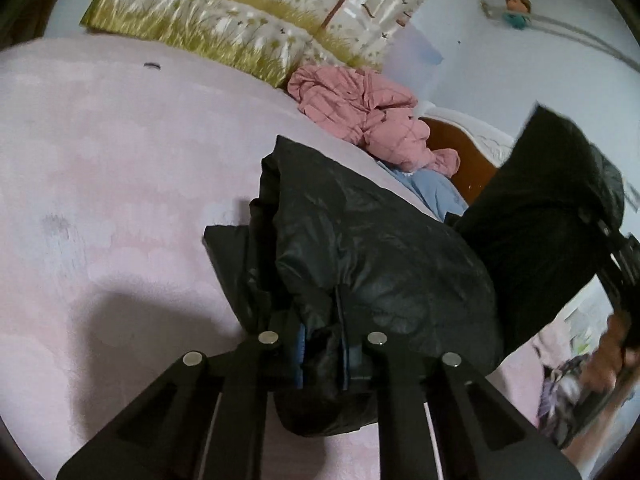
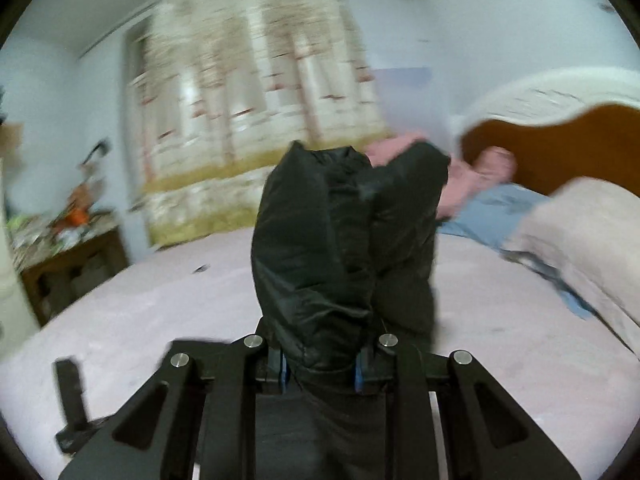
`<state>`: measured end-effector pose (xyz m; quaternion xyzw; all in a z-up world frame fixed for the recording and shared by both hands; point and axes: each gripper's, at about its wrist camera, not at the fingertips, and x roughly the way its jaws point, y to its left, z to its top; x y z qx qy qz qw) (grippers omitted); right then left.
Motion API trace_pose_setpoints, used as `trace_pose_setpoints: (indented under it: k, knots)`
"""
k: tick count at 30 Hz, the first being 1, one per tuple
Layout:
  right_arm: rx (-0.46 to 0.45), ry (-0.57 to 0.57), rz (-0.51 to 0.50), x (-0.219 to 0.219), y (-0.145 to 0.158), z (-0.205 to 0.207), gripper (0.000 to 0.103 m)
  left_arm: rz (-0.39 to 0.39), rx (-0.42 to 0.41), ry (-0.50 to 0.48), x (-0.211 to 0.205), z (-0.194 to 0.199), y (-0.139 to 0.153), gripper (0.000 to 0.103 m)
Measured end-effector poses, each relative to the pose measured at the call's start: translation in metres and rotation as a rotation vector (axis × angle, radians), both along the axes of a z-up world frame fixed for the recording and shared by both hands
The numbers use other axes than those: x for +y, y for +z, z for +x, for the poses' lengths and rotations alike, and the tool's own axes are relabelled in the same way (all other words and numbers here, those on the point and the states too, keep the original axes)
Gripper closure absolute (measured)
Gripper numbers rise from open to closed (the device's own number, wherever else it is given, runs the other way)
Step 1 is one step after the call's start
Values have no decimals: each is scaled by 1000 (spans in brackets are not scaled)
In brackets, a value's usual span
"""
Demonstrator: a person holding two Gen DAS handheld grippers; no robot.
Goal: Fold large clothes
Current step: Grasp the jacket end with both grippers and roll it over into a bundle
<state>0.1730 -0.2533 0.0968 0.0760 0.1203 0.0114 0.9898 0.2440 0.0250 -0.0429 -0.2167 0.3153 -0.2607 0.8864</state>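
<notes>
A black padded jacket (image 1: pixel 372 248) is held up over the pink bed cover (image 1: pixel 120 184). My left gripper (image 1: pixel 322 344) is shut on a bunched fold of it, the fabric pinched between the blue pads. My right gripper (image 2: pixel 320 364) is shut on another part of the black jacket (image 2: pixel 316 240), which stands bundled above the jaws. In the left wrist view the right gripper (image 1: pixel 616 248) shows at the far right with jacket fabric draped over it. The right wrist view is motion-blurred.
A crumpled pink garment (image 1: pixel 360 112) and a blue garment (image 1: pixel 436 188) lie near the wooden headboard (image 2: pixel 560 148). A floral quilt (image 1: pixel 224 28) sits at the back. A beige blanket (image 2: pixel 584 236) lies right. A cluttered wooden side table (image 2: pixel 68 248) stands left of the bed.
</notes>
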Motion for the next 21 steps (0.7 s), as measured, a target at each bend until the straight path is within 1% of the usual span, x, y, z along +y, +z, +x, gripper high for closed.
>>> trace_pose_setpoints:
  k: [2, 4, 6, 9, 11, 13, 18, 21]
  knots:
    - [24, 73, -36, 37, -9, 2, 79, -12, 6, -1, 2, -2, -2, 93]
    - [52, 146, -70, 69, -22, 4, 79, -6, 2, -2, 1, -4, -1, 93]
    - [94, 207, -91, 92, -37, 10, 79, -3, -2, -3, 3, -3, -2, 93]
    - [150, 240, -115, 116, -62, 21, 79, -6, -2, -3, 3, -3, -1, 93]
    - [174, 251, -117, 123, -73, 27, 79, -4, 2, 0, 3, -4, -1, 93]
    - [192, 277, -94, 124, -81, 31, 79, 3, 4, 5, 2, -5, -1, 93]
    - [221, 326, -36, 119, -87, 45, 79, 12, 2, 8, 1, -5, 0, 93]
    - [221, 323, -5, 117, -91, 50, 79, 5, -2, 7, 2, -8, 1, 93]
